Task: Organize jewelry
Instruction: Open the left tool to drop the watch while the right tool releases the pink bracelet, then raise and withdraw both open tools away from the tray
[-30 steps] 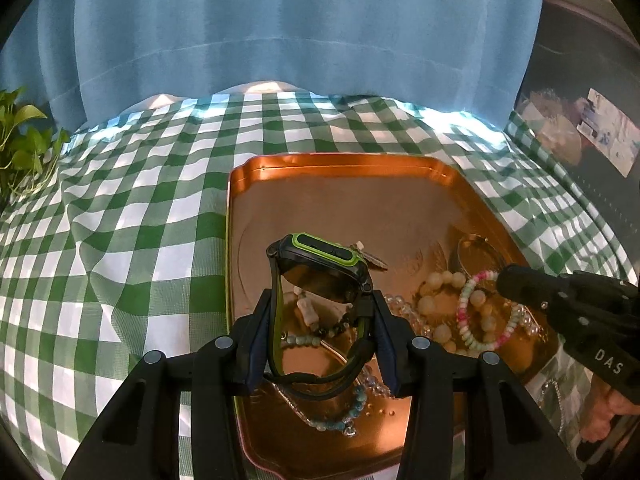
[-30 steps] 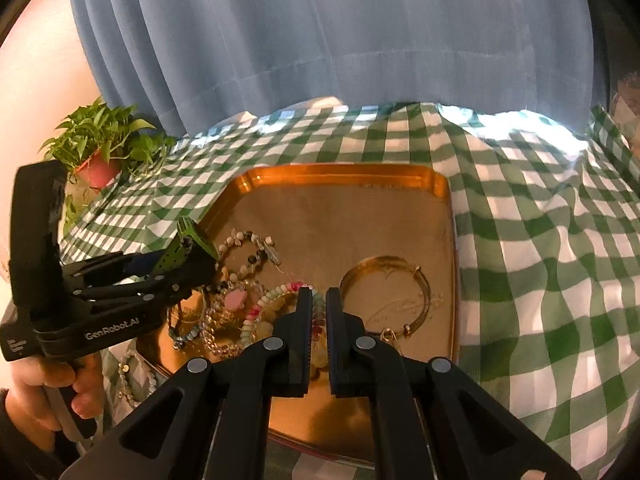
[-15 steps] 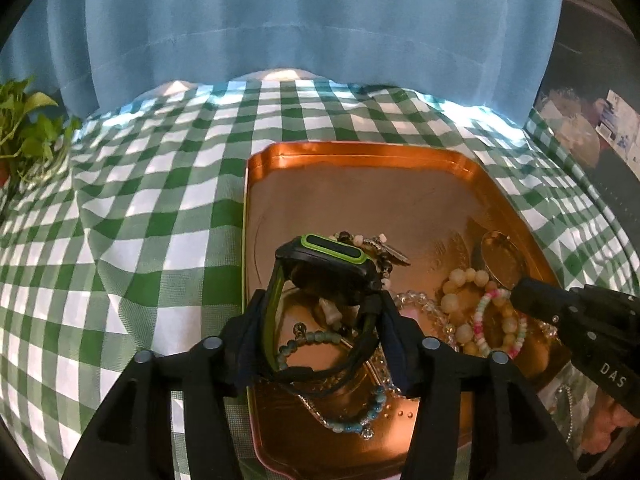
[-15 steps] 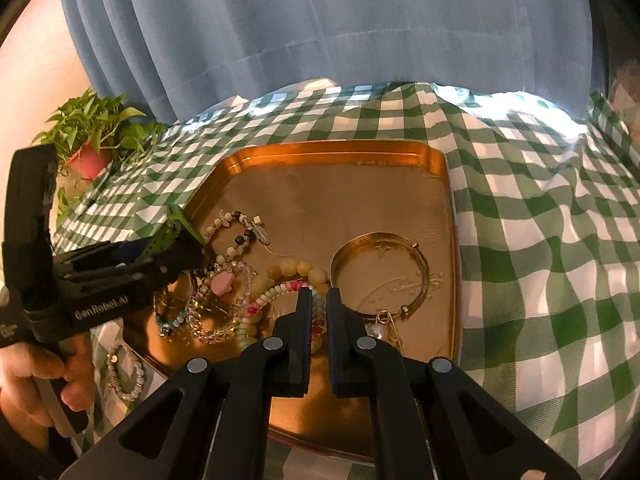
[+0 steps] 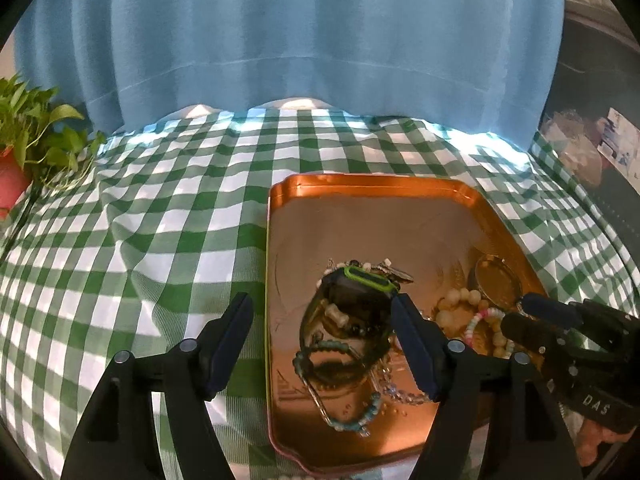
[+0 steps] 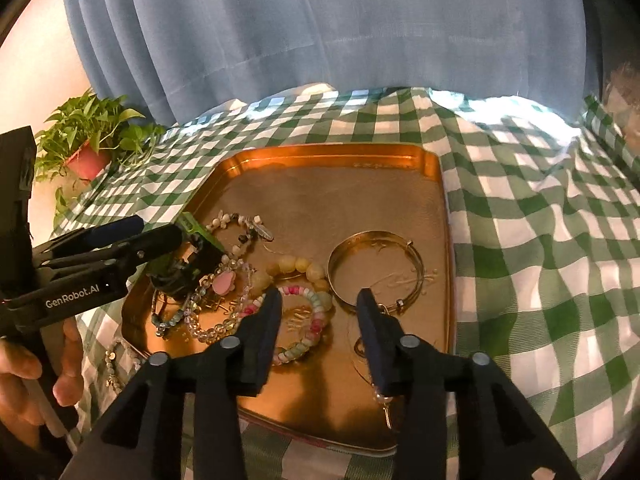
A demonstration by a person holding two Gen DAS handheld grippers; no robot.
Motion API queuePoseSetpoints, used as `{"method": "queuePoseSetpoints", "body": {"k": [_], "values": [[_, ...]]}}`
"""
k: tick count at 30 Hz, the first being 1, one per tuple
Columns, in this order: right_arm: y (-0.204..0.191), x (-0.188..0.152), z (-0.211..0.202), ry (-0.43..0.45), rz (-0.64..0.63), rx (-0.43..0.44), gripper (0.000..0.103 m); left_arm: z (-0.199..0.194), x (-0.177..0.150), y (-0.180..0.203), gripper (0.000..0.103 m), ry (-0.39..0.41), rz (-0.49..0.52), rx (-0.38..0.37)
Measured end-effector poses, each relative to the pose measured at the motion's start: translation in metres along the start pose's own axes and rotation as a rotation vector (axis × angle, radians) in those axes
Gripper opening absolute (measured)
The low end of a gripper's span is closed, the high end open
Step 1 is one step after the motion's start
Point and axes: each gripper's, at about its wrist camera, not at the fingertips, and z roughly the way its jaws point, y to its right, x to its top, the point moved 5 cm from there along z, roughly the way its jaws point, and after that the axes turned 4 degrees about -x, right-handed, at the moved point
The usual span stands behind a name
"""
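Your left claw (image 5: 322,336) is opening, its pads clear of the black, green-edged watch (image 5: 360,300) resting in the copper metal tray (image 5: 360,184). Your right claw (image 6: 318,316) is opening, empty, above the pastel beaded bracelet (image 6: 308,320). Jewelry lies heaped; sorting remains.

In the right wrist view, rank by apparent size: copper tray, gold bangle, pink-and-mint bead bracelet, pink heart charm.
1. Copper tray.
2. Gold bangle and pink-and-mint bead bracelet: alike; the bracelet is partly hidden by a finger, so unranked.
3. Pink heart charm, smallest.
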Motion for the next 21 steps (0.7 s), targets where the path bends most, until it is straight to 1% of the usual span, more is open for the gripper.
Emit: {"method": "queuePoseSetpoints", "body": {"k": [3, 5, 7, 9, 11, 13, 15, 18, 21], "values": [[-0.003, 0.0, -0.006, 0.017, -0.005, -0.011, 0.044, -0.011, -0.003, 0.004, 0.072, -0.027, -0.002, 0.065], [-0.005, -0.002, -0.013, 0.025, 0.003, -0.028, 0.047, -0.022, -0.007, 0.008, 0.072, -0.03, 0.002, 0.079], [-0.007, -0.004, -0.023, 0.031, 0.015, -0.023, 0.047, -0.04, -0.014, 0.011, 0.072, -0.015, -0.009, 0.064], [-0.009, -0.008, -0.034, 0.037, 0.023, -0.03, 0.048, -0.058, -0.022, 0.014, 0.072, -0.018, -0.028, 0.048], [-0.014, -0.014, -0.05, 0.036, 0.017, -0.035, 0.049, -0.077, -0.03, 0.017, 0.072, -0.014, -0.035, 0.047], [-0.02, -0.02, -0.067, 0.044, 0.009, -0.044, 0.052, -0.098, -0.04, 0.023, 0.072, -0.019, -0.027, 0.057], [-0.028, -0.027, -0.088, 0.056, -0.007, -0.056, 0.056, -0.122, -0.051, 0.034, 0.072, -0.018, -0.005, 0.047], [-0.042, -0.04, -0.121, 0.078, -0.024, -0.055, 0.057, -0.162, -0.063, 0.049, 0.072, 0.021, 0.035, 0.045], [-0.057, -0.053, -0.156, 0.114, -0.041, -0.051, 0.057, -0.2, -0.072, 0.062, 0.072, 0.06, 0.049, 0.03]]}}
